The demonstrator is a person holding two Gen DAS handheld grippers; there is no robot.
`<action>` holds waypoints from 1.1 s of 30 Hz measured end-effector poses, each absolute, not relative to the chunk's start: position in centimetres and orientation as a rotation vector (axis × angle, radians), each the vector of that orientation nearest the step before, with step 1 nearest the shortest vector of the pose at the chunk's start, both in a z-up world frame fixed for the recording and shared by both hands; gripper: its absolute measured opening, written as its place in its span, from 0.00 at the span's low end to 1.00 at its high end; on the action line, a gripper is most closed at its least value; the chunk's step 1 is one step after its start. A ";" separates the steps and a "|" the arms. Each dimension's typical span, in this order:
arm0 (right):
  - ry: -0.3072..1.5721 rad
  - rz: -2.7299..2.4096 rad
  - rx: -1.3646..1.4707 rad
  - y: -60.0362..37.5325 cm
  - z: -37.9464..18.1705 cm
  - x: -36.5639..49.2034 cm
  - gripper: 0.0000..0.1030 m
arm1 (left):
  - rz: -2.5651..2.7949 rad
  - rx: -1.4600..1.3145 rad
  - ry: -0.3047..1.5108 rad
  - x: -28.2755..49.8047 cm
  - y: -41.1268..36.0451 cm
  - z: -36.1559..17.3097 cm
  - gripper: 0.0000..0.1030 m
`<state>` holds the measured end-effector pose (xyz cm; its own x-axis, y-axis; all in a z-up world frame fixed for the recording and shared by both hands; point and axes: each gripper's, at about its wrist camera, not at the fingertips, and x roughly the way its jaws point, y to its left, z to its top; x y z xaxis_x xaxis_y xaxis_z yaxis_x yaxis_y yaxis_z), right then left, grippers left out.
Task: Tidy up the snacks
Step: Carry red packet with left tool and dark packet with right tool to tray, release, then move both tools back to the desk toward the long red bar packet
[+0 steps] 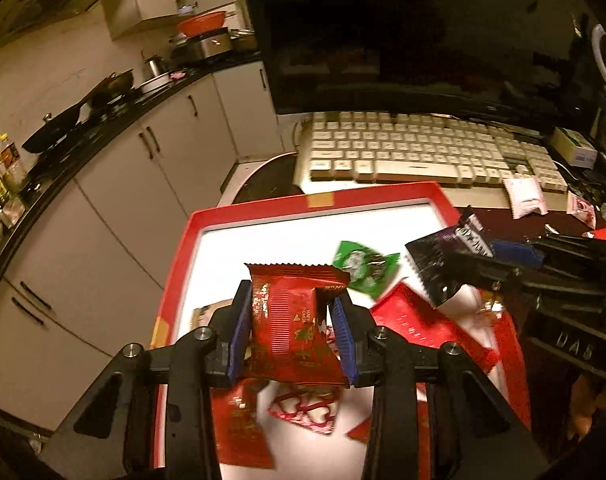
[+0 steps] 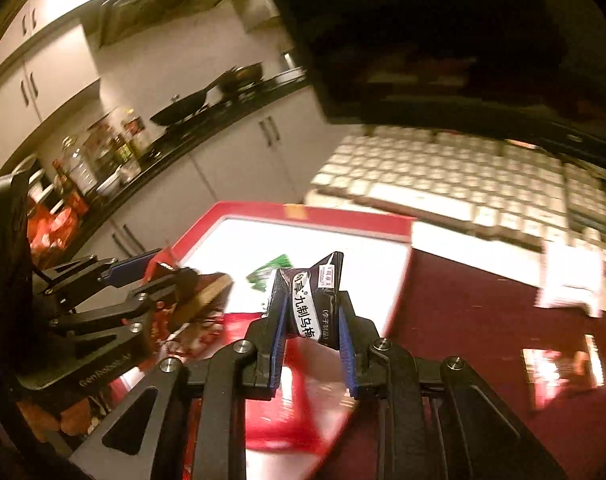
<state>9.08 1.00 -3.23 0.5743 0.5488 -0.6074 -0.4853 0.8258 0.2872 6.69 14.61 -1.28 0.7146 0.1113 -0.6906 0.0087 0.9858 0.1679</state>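
Observation:
My left gripper (image 1: 293, 332) is shut on a red snack packet (image 1: 295, 328) and holds it above the red-rimmed white tray (image 1: 259, 208). My right gripper (image 2: 313, 320) is shut on a black plum-candy packet (image 2: 315, 300) above the tray's right side (image 2: 343, 216). In the left wrist view the right gripper (image 1: 479, 260) enters from the right with the black packet (image 1: 439, 264). A green packet (image 1: 363, 266) and several red packets (image 1: 419, 328) lie in the tray. In the right wrist view the left gripper (image 2: 143, 276) shows at the left.
A white keyboard (image 1: 415, 148) and a dark monitor (image 1: 403, 32) stand behind the tray. White and pink packets (image 1: 525, 196) lie near the keyboard; more packets (image 2: 563, 368) lie on the dark red table (image 2: 463, 320). Kitchen cabinets and counter are at the left.

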 end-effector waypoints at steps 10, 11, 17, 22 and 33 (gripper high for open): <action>0.751 0.656 0.097 4.4 -2.7 8.6 0.31 | 0.098 0.159 0.765 6.2 16.0 -1.1 0.36; 0.745 0.658 0.104 4.2 -2.4 8.6 0.34 | 0.103 0.164 0.768 6.1 16.0 -1.0 0.38; 0.641 0.558 0.151 -0.9 -0.6 7.3 0.38 | 0.126 0.177 0.727 5.1 15.2 0.0 0.65; 0.620 0.423 0.239 -8.6 -0.7 5.7 0.47 | 0.042 0.198 0.713 4.3 12.2 0.4 0.65; 0.709 0.042 0.363 -25.3 -5.2 -0.8 0.50 | -0.156 0.320 0.739 3.0 1.7 -0.7 0.65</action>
<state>-0.75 -25.30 -5.22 0.7606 0.1598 -0.6292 0.0843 0.9367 0.3398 3.00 1.69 -0.68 0.7306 -0.0270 -0.6823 0.2506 0.9401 0.2311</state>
